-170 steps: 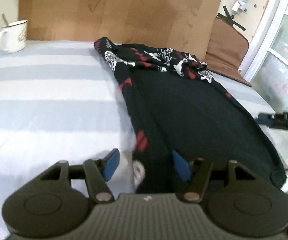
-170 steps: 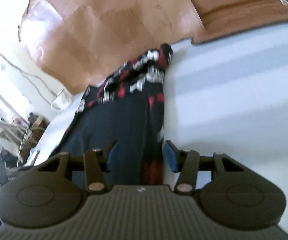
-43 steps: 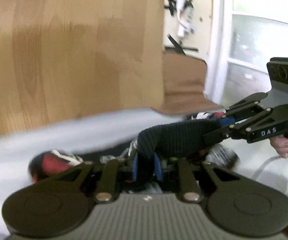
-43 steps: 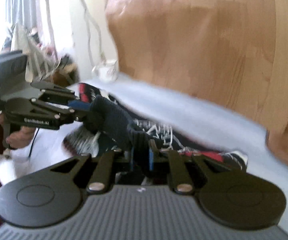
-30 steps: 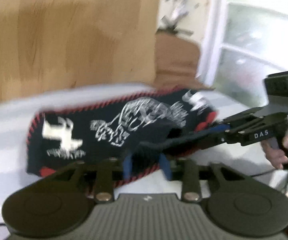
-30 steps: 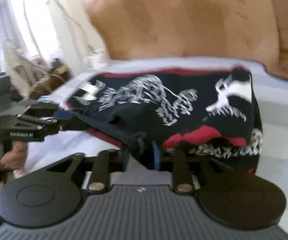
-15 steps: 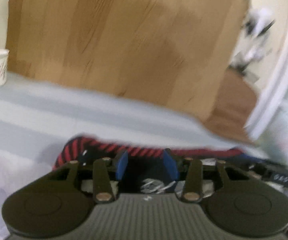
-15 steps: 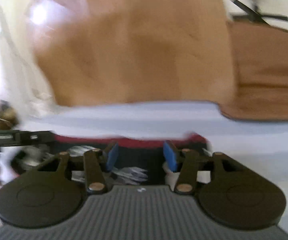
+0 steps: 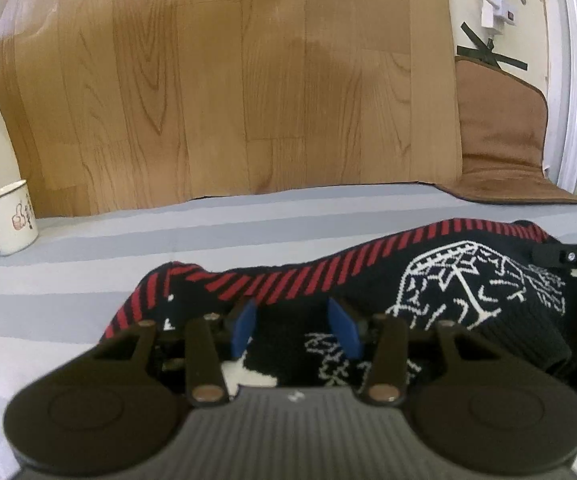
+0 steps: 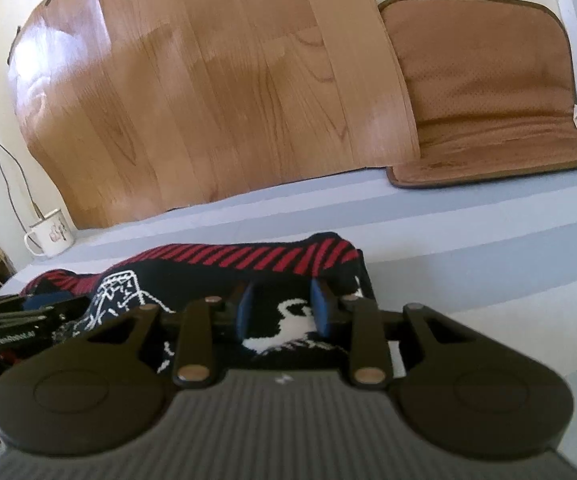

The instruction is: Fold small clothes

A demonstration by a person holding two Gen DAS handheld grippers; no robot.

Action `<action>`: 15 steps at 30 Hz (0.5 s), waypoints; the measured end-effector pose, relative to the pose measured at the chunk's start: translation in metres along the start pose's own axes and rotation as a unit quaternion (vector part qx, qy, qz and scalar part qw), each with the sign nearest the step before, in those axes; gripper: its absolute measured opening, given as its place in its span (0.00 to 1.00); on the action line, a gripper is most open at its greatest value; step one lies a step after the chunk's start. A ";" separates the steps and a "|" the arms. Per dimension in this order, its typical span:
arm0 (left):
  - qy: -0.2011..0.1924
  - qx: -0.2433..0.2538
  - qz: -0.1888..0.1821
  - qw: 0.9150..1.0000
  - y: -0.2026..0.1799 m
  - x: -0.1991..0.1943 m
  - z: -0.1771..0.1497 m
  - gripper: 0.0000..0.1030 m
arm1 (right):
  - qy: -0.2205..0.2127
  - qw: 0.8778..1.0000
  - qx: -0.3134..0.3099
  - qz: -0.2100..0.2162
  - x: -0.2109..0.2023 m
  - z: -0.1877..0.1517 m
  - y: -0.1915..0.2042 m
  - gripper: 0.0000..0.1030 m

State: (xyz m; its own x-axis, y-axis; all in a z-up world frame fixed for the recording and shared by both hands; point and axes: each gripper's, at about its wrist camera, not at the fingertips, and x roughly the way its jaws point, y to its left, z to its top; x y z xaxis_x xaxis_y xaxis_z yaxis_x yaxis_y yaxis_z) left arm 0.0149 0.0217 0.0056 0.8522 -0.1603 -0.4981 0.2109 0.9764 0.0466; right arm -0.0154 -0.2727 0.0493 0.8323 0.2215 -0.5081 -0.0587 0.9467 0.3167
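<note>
The left gripper (image 9: 294,330) has its jaws spread, having just been opening, with the black knit garment (image 9: 428,300) lying beneath and between the blue pads (image 9: 243,326), which do not press on it. The right gripper (image 10: 282,314) also stands parted over the same garment (image 10: 224,276); its jaws have just been closing, yet the pads (image 10: 320,312) do not visibly pinch the fabric.

The garment lies folded on the bed, its long axis running side to side across both views, from one gripper to the other. Its red-and-black striped band forms the far edge, toward the wall.

It rests on a sheet (image 9: 88,264) striped in pale grey and white. Behind stands a wood-grain panel (image 9: 224,80); a brown cushion (image 10: 484,92) leans at the right, and a white mug (image 9: 6,216) with a spoon sits at the left.

The knit is black with white line figures and red patches.
</note>
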 end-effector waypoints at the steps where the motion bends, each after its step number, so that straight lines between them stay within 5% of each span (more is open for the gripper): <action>1: 0.000 0.002 0.001 1.000 -0.001 0.000 0.000 0.42 | -0.002 1.000 0.002 0.002 -0.001 0.001 -0.003 0.34; 7: 0.000 0.004 0.003 1.000 -0.003 -0.001 0.001 0.42 | -0.023 1.000 0.005 0.003 -0.019 -0.007 0.000 0.40; 10: 0.000 0.004 0.003 1.000 -0.003 -0.001 0.001 0.42 | -0.040 0.999 -0.004 -0.005 -0.031 -0.013 0.006 0.51; 15: 0.000 0.006 0.003 1.000 -0.003 -0.002 0.001 0.43 | -0.067 0.997 -0.015 -0.040 -0.047 -0.019 0.015 0.52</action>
State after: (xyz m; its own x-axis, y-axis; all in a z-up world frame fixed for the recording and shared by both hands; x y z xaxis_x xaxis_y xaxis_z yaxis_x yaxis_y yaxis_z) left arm 0.0133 0.0188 0.0073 0.8536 -0.1539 -0.4978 0.2106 0.9758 0.0594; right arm -0.0656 -0.2641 0.0632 0.9014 0.1128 -0.4180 -0.0030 0.9671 0.2545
